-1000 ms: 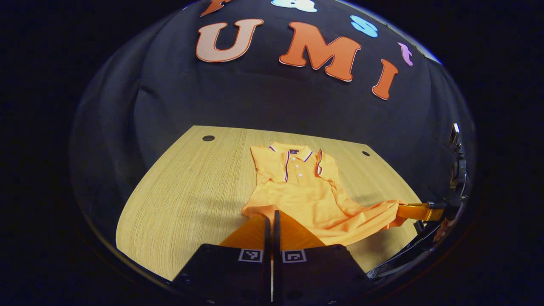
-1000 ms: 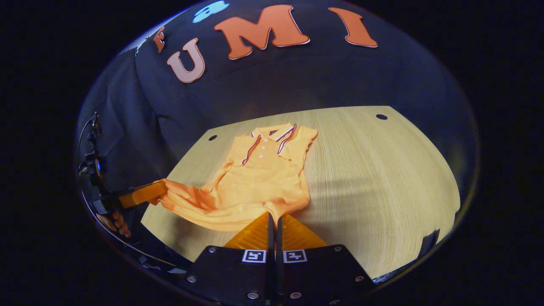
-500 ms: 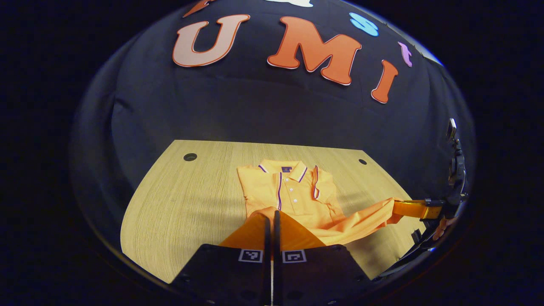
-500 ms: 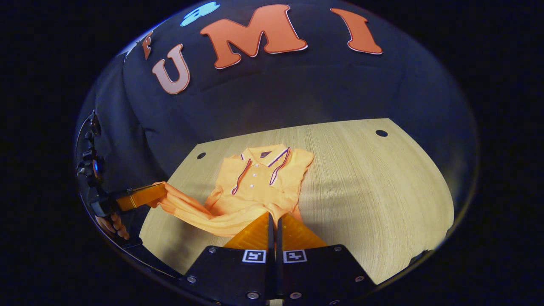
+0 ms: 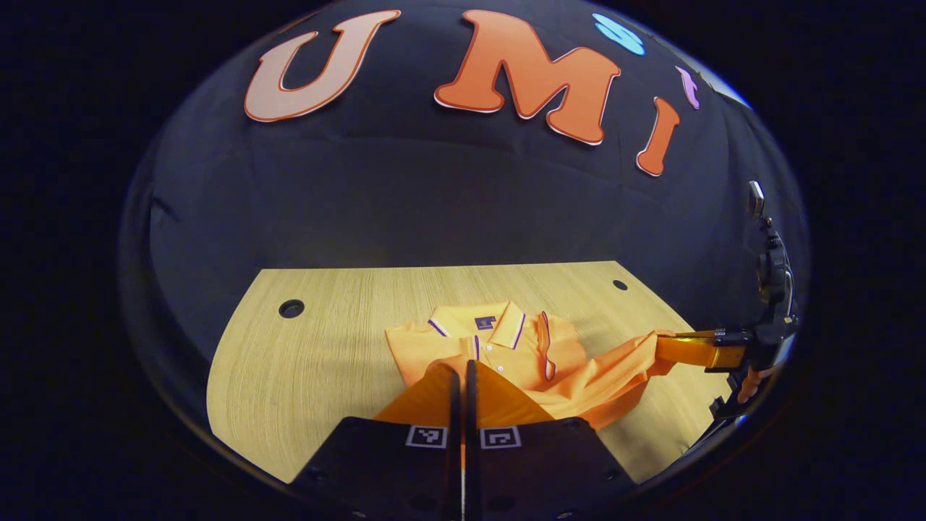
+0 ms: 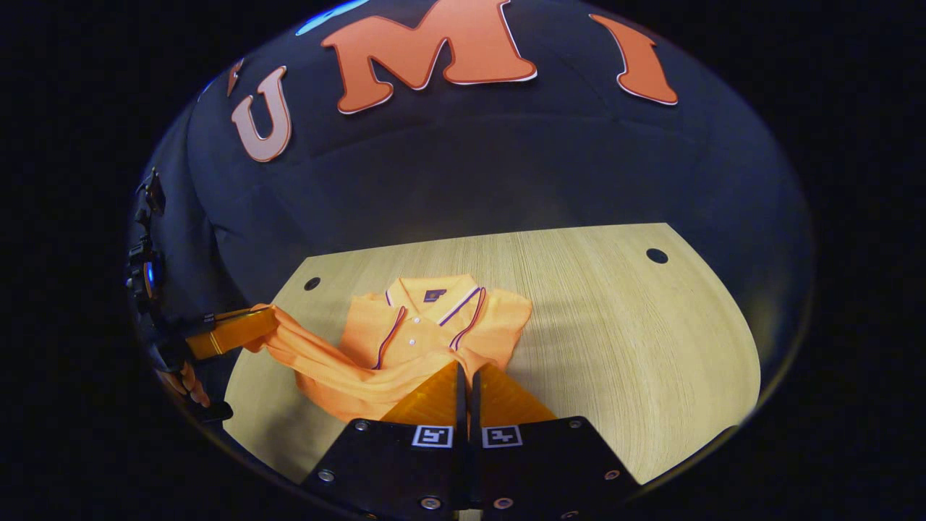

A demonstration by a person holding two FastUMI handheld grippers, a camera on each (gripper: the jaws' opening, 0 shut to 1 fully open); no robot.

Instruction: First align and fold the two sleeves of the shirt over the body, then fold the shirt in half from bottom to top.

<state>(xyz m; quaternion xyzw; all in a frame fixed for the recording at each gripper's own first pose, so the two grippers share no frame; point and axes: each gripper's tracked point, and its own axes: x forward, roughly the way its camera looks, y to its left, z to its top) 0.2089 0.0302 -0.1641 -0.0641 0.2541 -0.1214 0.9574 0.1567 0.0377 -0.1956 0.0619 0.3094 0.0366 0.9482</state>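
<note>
Hem of shirt carried further up toward collar than a second ago; lower body now bunched over chest on counter. Left tongs and right tongs both clamped on hem corners (sleeves look already folded in). Bottom-to-top fold judged near done; release pending.

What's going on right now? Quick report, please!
Left claw and right claw both shut on the shirt hem. Hem lifted, collar end flat on the table. Nothing in the way.
</note>
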